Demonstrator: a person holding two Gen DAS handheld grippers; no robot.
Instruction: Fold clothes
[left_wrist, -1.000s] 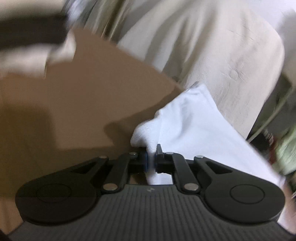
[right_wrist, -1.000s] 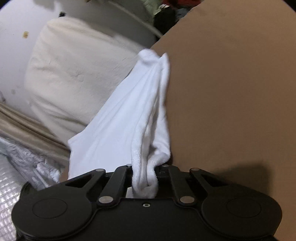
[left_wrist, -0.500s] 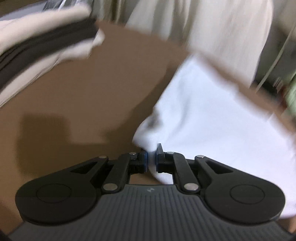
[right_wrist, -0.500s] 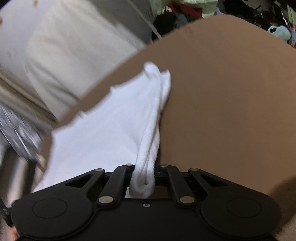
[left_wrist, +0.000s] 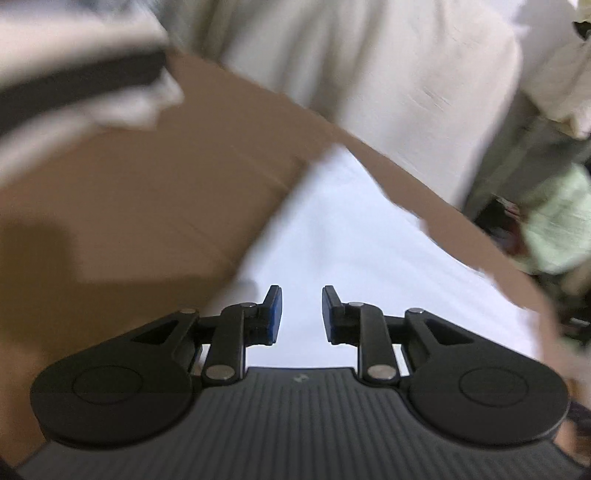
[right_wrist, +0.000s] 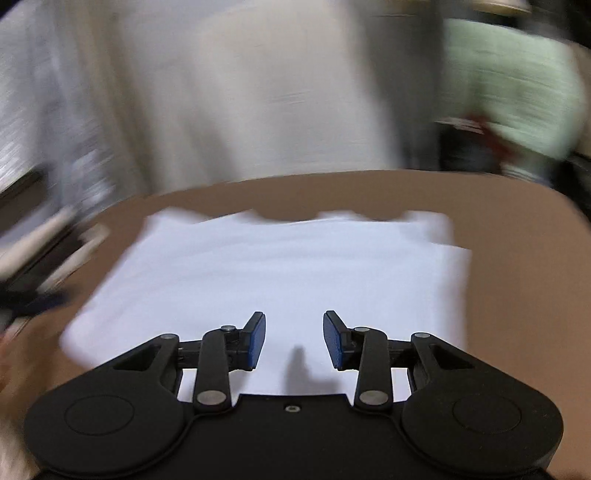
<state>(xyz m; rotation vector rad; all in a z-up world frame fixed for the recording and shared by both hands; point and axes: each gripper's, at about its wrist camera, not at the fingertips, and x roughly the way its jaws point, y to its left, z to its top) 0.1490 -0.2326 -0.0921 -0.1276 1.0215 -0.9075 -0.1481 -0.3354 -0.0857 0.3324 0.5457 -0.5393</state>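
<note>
The white garment (right_wrist: 273, 273) lies folded into a rough rectangle on the brown tabletop (right_wrist: 517, 236), its far edge close to the tabletop's far edge and its near edge running under both tools. In the right wrist view we see one layer stepped slightly past another at the garment's far right corner, so the fold is not quite square. We judge the step in hand to be the release after a fold. To do it well, we would let the cloth settle flat before drawing the tools back, lift clear without snagging the top layer, and then press or tug that stepped corner into line before any further fold.

The left gripper (left_wrist: 298, 314) hovers over the garment near its left edge, where white cloth meets bare brown tabletop. Its jaws have just been opening; they stand a modest gap apart with nothing pinched between them, only the flat cloth showing below. The right gripper (right_wrist: 293, 339) is over the near part of the garment, jaws likewise just opened and somewhat wider, empty, casting a small shadow on the cloth. Whether either tool's tips brush the fabric we cannot tell.

At the tabletop's left far corner sits a blurred stack of folded clothes (left_wrist: 77, 85); a pale cushion (left_wrist: 388, 74) stands beyond the far edge.
</note>
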